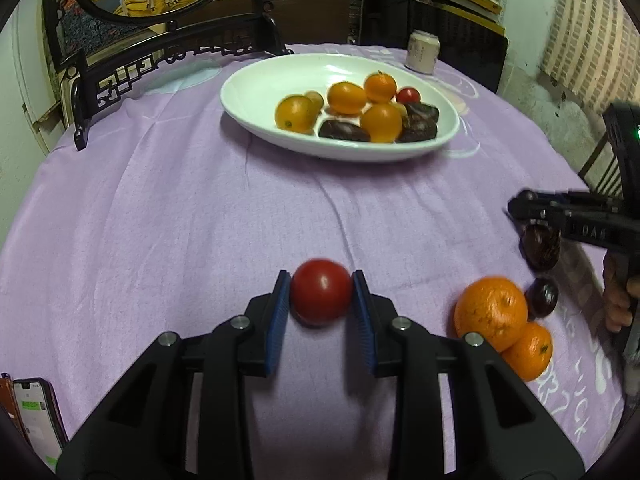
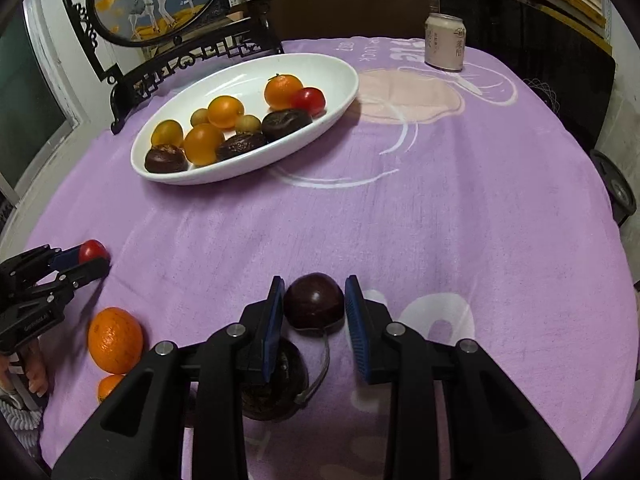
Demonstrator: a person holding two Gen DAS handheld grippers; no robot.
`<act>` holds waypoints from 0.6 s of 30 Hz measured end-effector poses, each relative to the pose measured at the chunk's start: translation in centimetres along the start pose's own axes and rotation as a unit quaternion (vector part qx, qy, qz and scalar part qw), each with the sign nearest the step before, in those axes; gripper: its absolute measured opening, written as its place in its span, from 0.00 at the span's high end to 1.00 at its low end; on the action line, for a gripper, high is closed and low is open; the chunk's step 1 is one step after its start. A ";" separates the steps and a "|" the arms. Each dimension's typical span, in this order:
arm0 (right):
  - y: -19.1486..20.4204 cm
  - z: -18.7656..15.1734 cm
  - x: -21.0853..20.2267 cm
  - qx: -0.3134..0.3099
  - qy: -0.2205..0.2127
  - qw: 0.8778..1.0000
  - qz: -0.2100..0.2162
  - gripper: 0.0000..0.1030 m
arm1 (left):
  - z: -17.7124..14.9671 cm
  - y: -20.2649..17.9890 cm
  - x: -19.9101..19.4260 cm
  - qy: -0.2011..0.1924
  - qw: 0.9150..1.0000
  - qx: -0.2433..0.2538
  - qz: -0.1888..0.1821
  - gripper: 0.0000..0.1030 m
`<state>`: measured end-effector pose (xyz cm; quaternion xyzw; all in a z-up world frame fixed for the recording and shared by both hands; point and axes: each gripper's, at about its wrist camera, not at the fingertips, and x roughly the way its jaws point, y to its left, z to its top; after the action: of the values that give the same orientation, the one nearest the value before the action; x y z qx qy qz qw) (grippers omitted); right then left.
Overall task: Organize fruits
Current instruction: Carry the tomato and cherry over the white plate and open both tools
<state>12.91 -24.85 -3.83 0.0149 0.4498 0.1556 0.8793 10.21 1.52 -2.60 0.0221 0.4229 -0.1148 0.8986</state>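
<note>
My left gripper [image 1: 321,277] is shut on a red tomato [image 1: 320,294], low over the purple cloth. The right wrist view shows that gripper [image 2: 96,259] at the far left with the tomato [image 2: 92,249] at its tips. My right gripper [image 2: 315,281] is shut on a dark purple round fruit [image 2: 314,304]; the left wrist view shows it [image 1: 540,246] hanging under that gripper [image 1: 535,221]. A large orange [image 1: 490,312], a small orange [image 1: 529,350] and another dark fruit [image 1: 542,296] lie together on the cloth. A white oval dish [image 1: 256,92] holds several oranges, dark fruits and a tomato.
A pale drinks can [image 2: 444,42] stands at the far side of the table. A black carved screen stand [image 2: 132,76] rises behind the dish [image 2: 332,66]. A phone [image 1: 38,416] lies at the near left edge. A hand [image 1: 618,300] holds the right tool.
</note>
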 end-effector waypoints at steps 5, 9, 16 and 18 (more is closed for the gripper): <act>-1.1 1.9 -2.8 0.048 -0.047 0.997 0.044 0.72 | 4.0 0.9 -1.6 -0.038 0.999 -0.023 0.005 0.70; -0.5 5.0 -4.6 0.054 -0.074 0.993 0.072 0.72 | 8.4 1.0 -2.1 -0.075 0.997 -0.031 0.003 0.70; 1.6 6.9 -3.7 0.033 -0.079 0.992 0.098 0.72 | 6.9 3.0 -2.2 -0.056 0.997 -0.054 -0.021 0.68; 1.7 6.4 -3.2 0.027 -0.068 0.992 0.098 0.72 | 4.3 3.0 -3.0 -0.047 0.998 -0.044 -0.022 0.57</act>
<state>15.82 -23.41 2.79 0.0937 0.3894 0.2276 0.8876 12.28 4.46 2.32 -0.0320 0.3849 -0.1170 0.9149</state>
